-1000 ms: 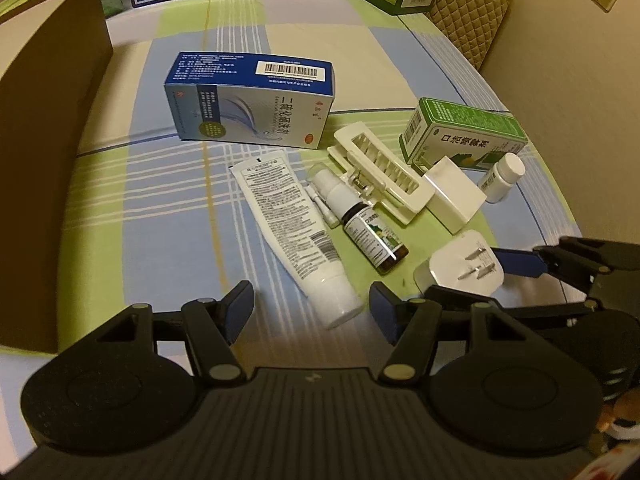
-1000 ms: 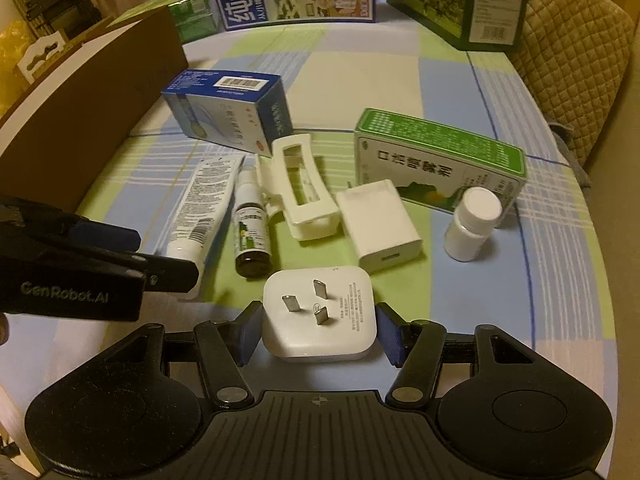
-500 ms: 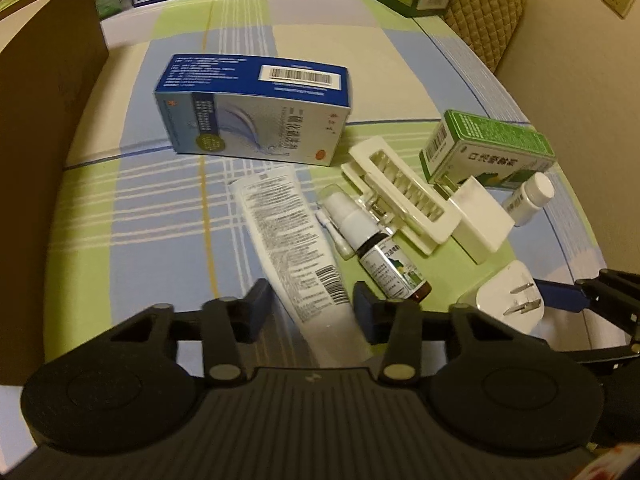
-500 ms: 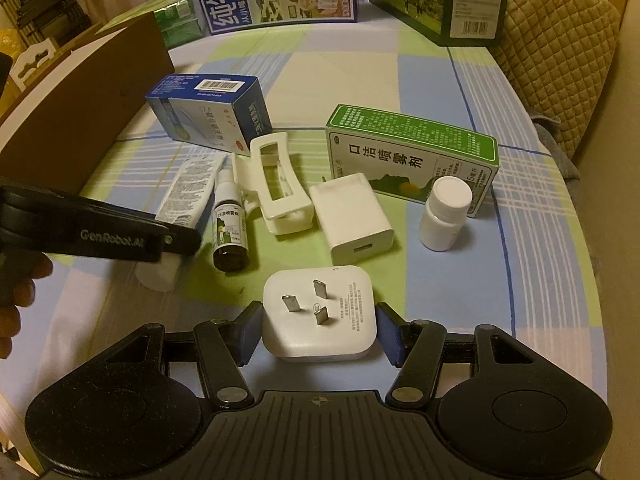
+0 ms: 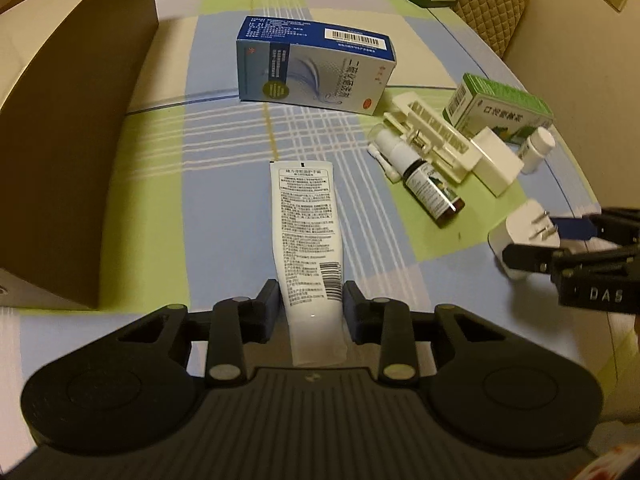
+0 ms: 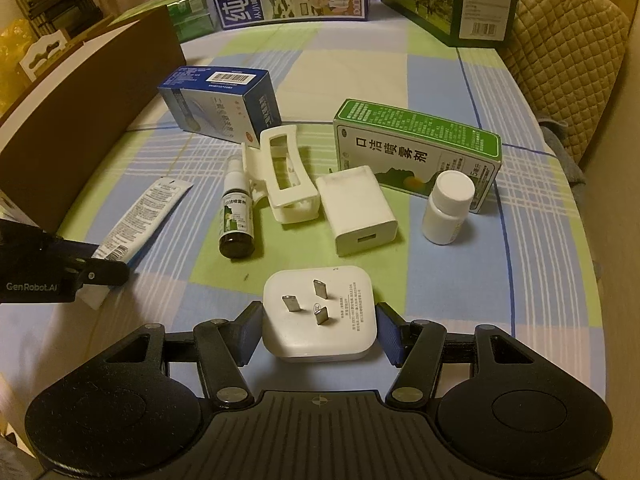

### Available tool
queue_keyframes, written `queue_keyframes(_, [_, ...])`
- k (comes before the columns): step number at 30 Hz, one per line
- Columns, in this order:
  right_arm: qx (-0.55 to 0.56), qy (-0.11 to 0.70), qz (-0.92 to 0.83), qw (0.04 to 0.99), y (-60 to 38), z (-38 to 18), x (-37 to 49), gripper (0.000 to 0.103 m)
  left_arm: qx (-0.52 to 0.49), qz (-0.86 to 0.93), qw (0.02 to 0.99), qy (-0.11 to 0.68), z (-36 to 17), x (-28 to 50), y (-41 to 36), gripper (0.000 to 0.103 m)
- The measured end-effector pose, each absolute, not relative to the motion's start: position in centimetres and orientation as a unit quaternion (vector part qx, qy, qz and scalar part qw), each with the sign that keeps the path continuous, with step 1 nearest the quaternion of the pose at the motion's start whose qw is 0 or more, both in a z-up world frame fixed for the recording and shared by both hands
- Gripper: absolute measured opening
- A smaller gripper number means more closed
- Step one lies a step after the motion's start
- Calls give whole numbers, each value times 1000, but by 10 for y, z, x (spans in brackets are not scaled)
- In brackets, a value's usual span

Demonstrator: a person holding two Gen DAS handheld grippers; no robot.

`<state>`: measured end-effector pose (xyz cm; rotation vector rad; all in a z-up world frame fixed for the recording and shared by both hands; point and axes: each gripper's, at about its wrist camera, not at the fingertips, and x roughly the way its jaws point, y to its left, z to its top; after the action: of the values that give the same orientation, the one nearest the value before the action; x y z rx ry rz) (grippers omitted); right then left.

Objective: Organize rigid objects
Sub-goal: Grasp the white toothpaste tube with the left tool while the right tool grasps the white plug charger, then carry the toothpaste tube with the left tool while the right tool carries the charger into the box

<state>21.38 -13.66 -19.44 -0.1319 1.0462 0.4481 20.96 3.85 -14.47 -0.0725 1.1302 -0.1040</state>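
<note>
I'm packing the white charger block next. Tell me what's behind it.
Directly behind the white charger block lies the green box; the block covers the box's lower left corner. The white hair clip sits beside it, not behind. Whether block and box touch cannot be seen.

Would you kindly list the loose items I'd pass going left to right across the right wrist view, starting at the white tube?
White tube → brown spray bottle → white hair claw clip → white USB charger block → white pill bottle.

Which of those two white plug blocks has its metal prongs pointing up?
The rounded three-prong plug between the right gripper's fingers. The boxier white charger behind it shows only a USB slot.
</note>
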Motion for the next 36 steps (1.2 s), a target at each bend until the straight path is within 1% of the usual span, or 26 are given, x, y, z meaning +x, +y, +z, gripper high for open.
queue_keyframes(2, [-64,493,211,842,-136,-194,214,57,-27,-46,844,533,-145,212,36,31])
queue_keyframes(4, [-66,491,210,843,-134,-194,215,57,-16,-47,845,532,-147,216,32,40])
queue_keyframes(5, [-66,492,209,843,-134,-194,215,57,-11,-46,846,531,-148,217,30,41])
queue_keyframes(9, [-68,493,206,843,-133,-196,216,57,16,-45,848,528,-151,220,22,40])
queue_keyframes(11, [-68,487,204,846,-132,-195,215,57,23,-43,849,526,-152,221,21,35])
queue_keyframes(12, [-70,485,203,848,-131,-195,215,57,21,-44,849,525,-152,222,21,34])
queue_keyframes(17, [-87,480,203,849,-127,-196,214,56,17,-40,851,523,-152,220,22,33])
queue_keyframes(23, [-83,482,211,846,-128,-194,208,55,6,-44,856,515,-144,211,24,32])
queue_keyframes(36, [-73,454,247,853,-109,-159,194,55,-6,-41,878,477,-105,191,34,32])
